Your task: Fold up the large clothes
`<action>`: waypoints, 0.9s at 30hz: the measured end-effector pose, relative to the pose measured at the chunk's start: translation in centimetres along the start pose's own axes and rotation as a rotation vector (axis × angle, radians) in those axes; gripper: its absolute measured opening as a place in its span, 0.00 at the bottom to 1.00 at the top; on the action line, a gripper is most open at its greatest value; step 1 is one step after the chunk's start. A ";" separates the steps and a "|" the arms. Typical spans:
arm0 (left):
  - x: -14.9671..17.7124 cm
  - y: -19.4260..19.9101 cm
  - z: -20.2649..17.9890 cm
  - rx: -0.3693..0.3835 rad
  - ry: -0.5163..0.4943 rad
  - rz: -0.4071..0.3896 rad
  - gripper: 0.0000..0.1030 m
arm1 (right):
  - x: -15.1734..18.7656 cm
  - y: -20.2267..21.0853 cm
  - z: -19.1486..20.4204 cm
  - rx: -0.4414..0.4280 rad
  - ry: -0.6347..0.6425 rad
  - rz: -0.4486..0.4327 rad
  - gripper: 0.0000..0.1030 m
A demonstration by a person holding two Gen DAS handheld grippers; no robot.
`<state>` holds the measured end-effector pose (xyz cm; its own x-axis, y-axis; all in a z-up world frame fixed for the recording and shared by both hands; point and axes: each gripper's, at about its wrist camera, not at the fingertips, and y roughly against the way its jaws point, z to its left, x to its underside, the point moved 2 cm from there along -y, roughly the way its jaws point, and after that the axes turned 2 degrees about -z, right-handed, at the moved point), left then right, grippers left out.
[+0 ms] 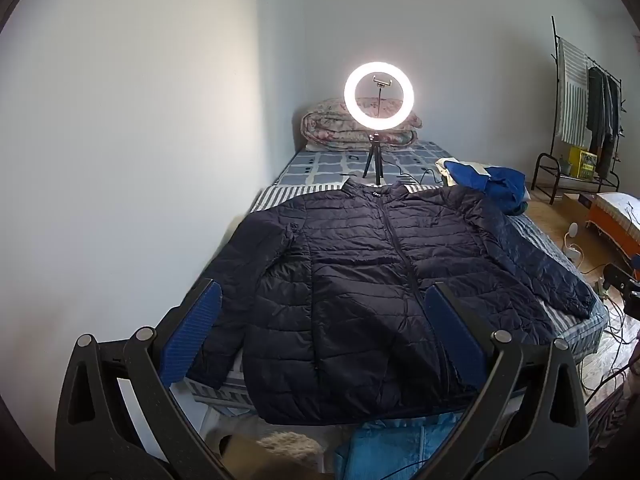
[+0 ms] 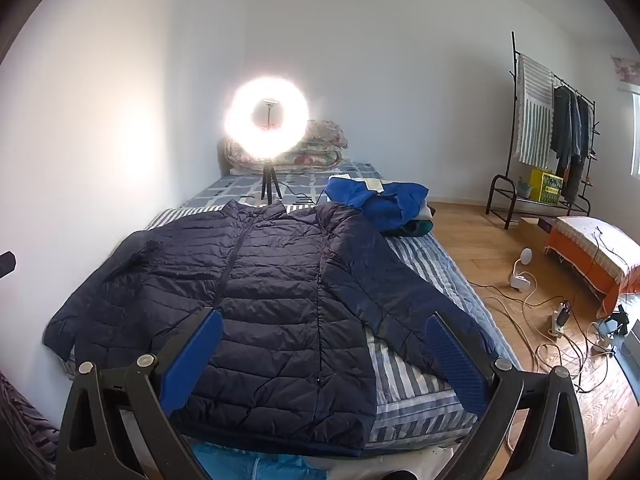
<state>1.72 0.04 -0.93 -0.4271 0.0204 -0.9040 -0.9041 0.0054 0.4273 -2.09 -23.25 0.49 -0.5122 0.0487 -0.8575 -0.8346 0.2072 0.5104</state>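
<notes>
A dark navy quilted puffer jacket (image 1: 360, 272) (image 2: 256, 292) lies flat and zipped on the striped bed (image 1: 568, 256) (image 2: 416, 372), collar toward the far end, both sleeves spread outward. My left gripper (image 1: 322, 300) hovers above the jacket's lower left half, its blue-padded fingers (image 1: 192, 336) wide open with nothing between them. The right gripper (image 2: 324, 334) hangs over the jacket's lower right part and its right sleeve, also open and empty. Neither touches the cloth. The hem hangs slightly over the bed's near edge.
A lit ring light on a small tripod (image 1: 378, 96) (image 2: 267, 124) stands behind the collar, folded quilts (image 1: 332, 130) behind it. Blue clothes (image 1: 488, 182) (image 2: 380, 198) are piled at the far right of the bed. Wall on the left; cables (image 2: 560, 320) on the wooden floor; a clothes rack (image 2: 560, 136).
</notes>
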 end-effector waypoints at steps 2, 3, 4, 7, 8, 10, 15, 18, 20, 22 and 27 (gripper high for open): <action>0.0 0.1 0.1 -0.005 -0.001 -0.003 1.00 | 0.0 0.0 0.0 0.001 0.003 -0.003 1.00; 0.0 0.1 0.2 -0.004 0.000 -0.003 1.00 | 0.0 0.1 0.0 0.001 0.002 -0.004 1.00; 0.1 0.1 0.4 -0.003 0.003 -0.002 1.00 | 0.0 0.1 0.0 0.004 0.000 -0.005 1.00; 0.2 0.2 1.0 -0.002 0.011 0.001 1.00 | -0.1 0.2 -0.2 0.012 -0.007 -0.002 1.00; -0.1 0.1 0.3 -0.015 -0.009 -0.005 1.00 | -0.1 0.2 -0.3 0.013 -0.007 -0.001 1.00; -0.1 0.0 0.0 -0.017 -0.010 -0.007 1.00 | -0.7 0.7 -0.4 0.029 -0.011 -0.003 1.00; 0.0 0.0 0.1 -0.014 -0.001 -0.003 1.00 | -0.2 0.6 -0.6 0.052 -0.022 -0.011 1.00; 0.0 -0.1 0.3 -0.012 0.003 -0.001 1.00 | -0.2 0.5 -0.9 0.059 -0.030 -0.011 1.00; -0.3 0.2 0.5 -0.017 0.000 -0.002 1.00 | -0.2 0.5 -1.0 0.065 -0.034 -0.010 1.00; -0.4 0.6 0.6 -0.022 0.007 -0.002 1.00 | -0.2 0.5 -1.1 0.072 -0.035 -0.011 1.00; -0.2 0.5 0.8 -0.023 0.011 0.000 1.00 | -0.3 0.6 -1.1 0.085 -0.032 -0.021 1.00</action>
<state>1.38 0.83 -0.47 -0.4274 0.0097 -0.9040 -0.9040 -0.0180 0.4272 -2.70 -24.26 1.09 -0.4868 0.0740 -0.8704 -0.8245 0.2902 0.4858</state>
